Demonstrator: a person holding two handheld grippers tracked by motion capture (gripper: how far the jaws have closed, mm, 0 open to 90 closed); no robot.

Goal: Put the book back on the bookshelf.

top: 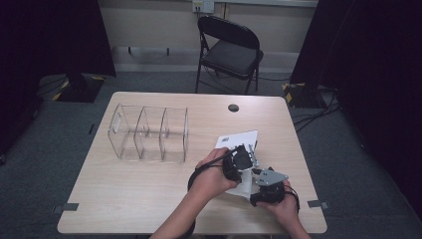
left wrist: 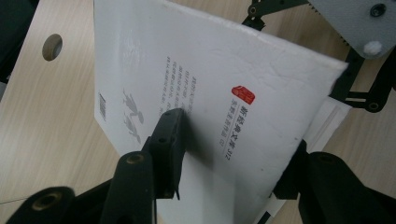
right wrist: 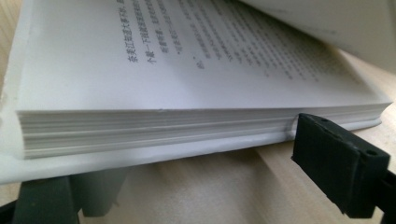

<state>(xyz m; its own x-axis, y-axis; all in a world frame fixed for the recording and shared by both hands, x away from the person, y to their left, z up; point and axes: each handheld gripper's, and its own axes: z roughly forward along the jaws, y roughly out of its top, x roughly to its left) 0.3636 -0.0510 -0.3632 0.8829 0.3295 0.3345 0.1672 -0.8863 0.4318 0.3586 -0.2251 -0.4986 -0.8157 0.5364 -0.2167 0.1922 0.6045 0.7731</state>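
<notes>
The book (top: 238,141) lies near the table's (top: 149,199) right edge. The left gripper (left wrist: 224,154) pinches its lifted cover (baring the pages); the right gripper (right wrist: 196,186), jaws apart, braces the page block's edge.

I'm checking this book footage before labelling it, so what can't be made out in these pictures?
- High view: the book is mostly covered by the hands and both grippers.
- Left gripper view: the left gripper clamps the lifted cover; the pages beneath are hidden by it.
- Right gripper view: whether the right gripper presses the page block; one jaw sits under the book. The text is blurred.
</notes>
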